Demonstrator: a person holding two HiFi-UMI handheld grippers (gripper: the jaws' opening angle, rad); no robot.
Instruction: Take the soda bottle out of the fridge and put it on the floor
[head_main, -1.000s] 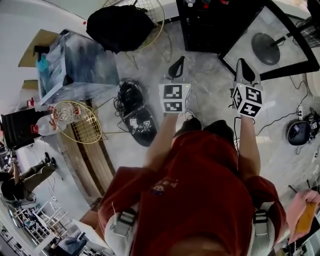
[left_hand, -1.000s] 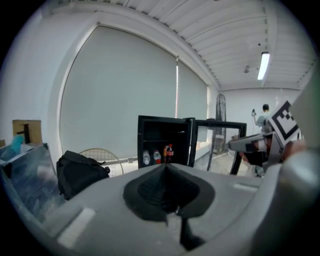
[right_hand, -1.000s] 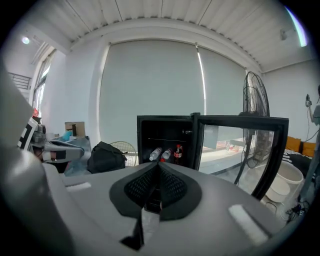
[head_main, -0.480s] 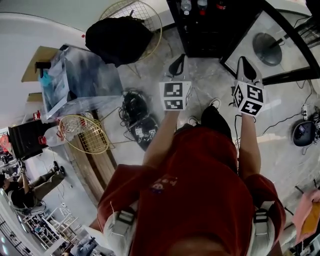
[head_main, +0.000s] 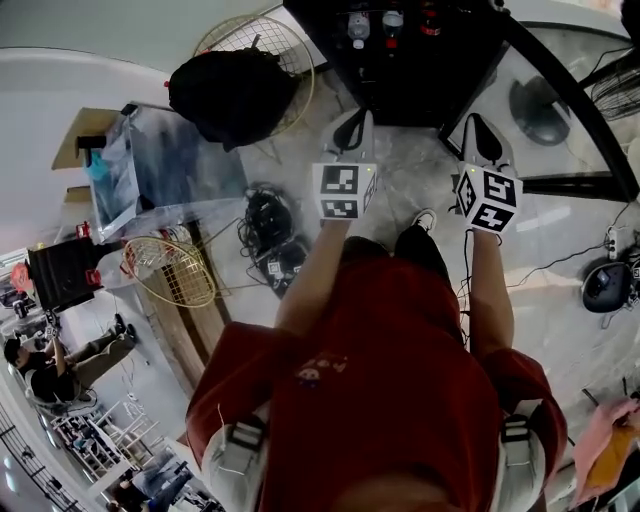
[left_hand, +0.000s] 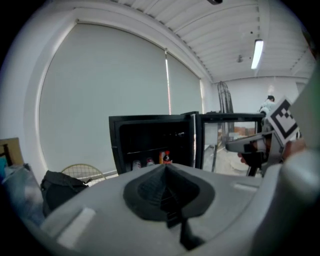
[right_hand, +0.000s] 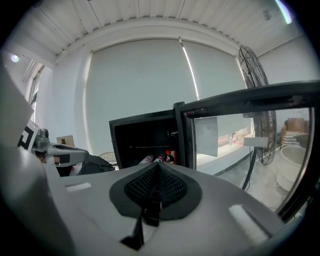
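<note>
The left gripper (left_hand: 165, 172) had its jaws pressed together with nothing between them, and the right gripper (right_hand: 156, 175) was closed and empty in the same way. Both were held out side by side over the pale floor (head_main: 405, 180), pointing at the black fridge (head_main: 420, 70) just ahead. Its glass door (head_main: 565, 95) stood swung wide on the right-hand side. Inside, on a low shelf, a few bottles stood in a row, well apart from either gripper. The soda bottle (left_hand: 164, 157), red-capped, was at the right end of that row, nearest the door's hinge side. To the left of the fridge, a black bag (head_main: 235, 80) sat on a round wire chair (head_main: 290, 40).
</note>
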